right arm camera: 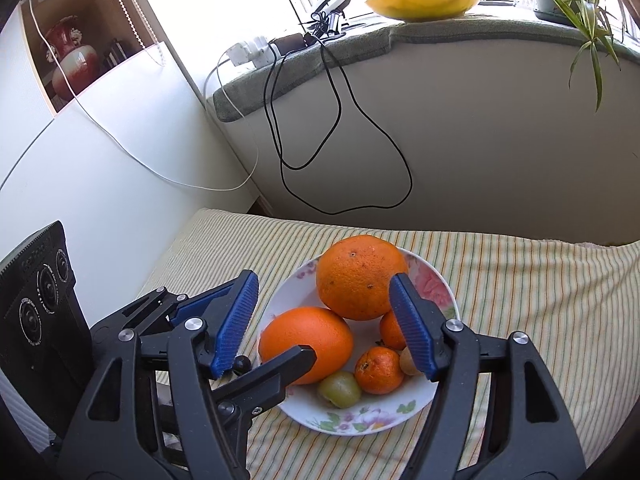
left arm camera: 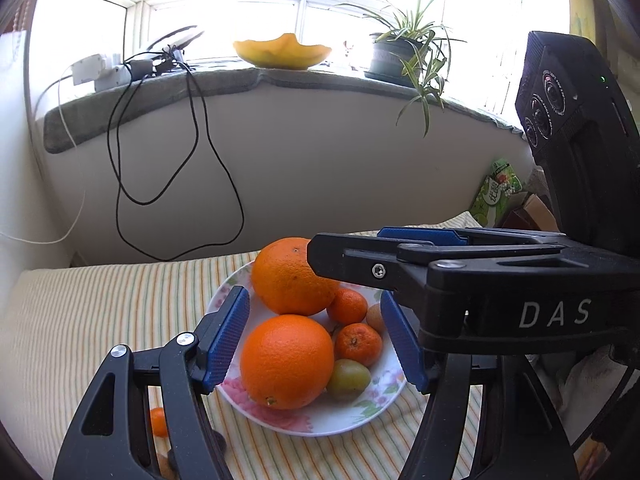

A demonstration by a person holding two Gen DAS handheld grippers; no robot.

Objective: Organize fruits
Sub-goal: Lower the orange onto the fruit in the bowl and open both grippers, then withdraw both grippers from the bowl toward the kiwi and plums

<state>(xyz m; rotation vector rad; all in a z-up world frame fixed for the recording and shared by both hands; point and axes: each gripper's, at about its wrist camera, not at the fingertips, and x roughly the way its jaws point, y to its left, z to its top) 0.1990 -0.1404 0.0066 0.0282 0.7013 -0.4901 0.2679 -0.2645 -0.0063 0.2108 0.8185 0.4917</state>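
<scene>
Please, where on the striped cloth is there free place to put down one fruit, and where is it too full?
Bare striped cloth lies right of the floral plate, and more lies between the plate and the wall. The plate is crowded: two oranges, mandarins, a green fruit. Both grippers hang open over it.

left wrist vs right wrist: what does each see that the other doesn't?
Left wrist only: a small orange mandarin lying on the cloth off the plate, and a green printed carton at right.

Right wrist only: a red ceramic vase in a wall niche.

Both: the floral white plate of fruit on the striped cloth, and the yellow bowl on the sill.
</scene>
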